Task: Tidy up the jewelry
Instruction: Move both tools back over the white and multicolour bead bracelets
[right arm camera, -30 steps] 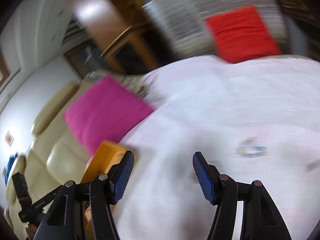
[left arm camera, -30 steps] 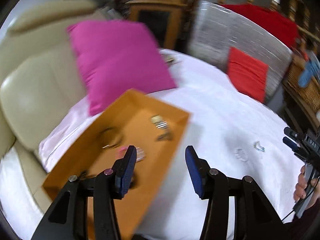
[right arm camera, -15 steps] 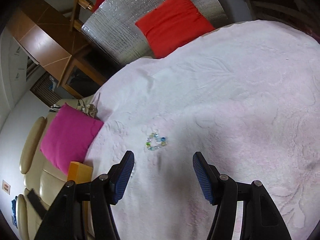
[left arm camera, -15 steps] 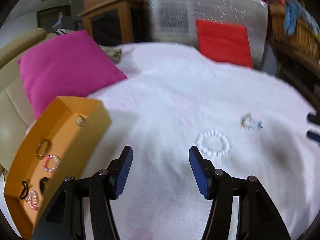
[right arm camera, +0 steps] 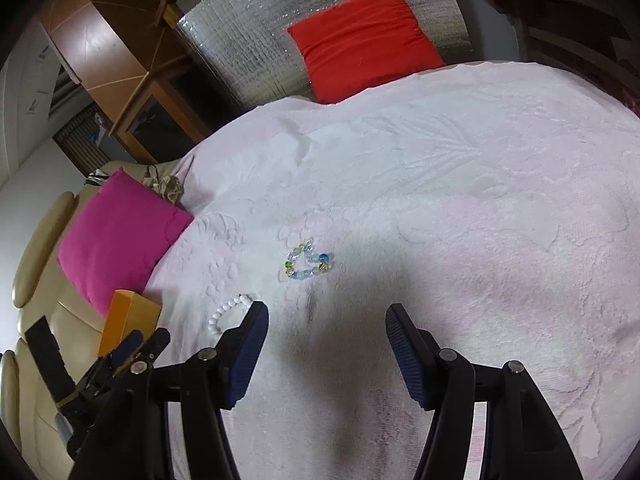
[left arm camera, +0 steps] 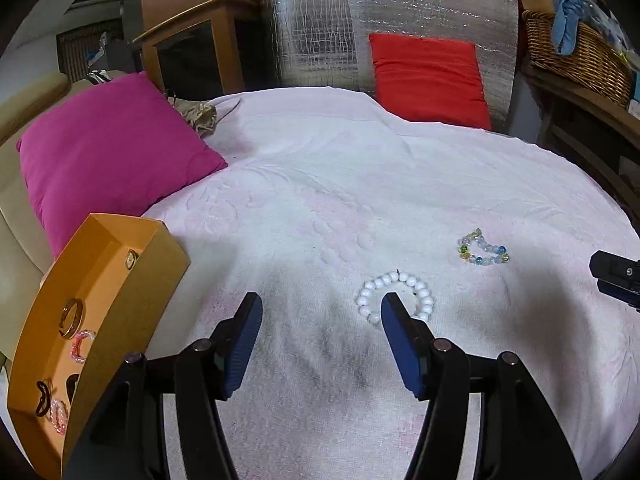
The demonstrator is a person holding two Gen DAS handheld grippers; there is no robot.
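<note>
A white bead bracelet (left arm camera: pixel 396 294) lies on the pale pink bedspread (left arm camera: pixel 340 184), just beyond my right finger in the left wrist view. A bracelet of clear, blue and green beads (left arm camera: pixel 482 249) lies further right. My left gripper (left arm camera: pixel 320 312) is open and empty above the cloth. An orange box (left arm camera: pixel 100 320) at the left holds several rings and small bracelets. In the right wrist view my right gripper (right arm camera: pixel 326 320) is open and empty, with the coloured bracelet (right arm camera: pixel 309 265) ahead of it and the white bracelet (right arm camera: pixel 230 312) by its left finger.
A magenta pillow (left arm camera: pixel 112 152) lies at the back left on a cream sofa (left arm camera: pixel 16 216). A red cushion (left arm camera: pixel 428 76) leans on a silver foil panel (left arm camera: pixel 320 28) at the back. A wicker basket (left arm camera: pixel 576 56) stands at the back right.
Both grippers swung right, away from the orange box, and closed in on the two bracelets. The white bracelet now sits close to my left gripper's fingers.
</note>
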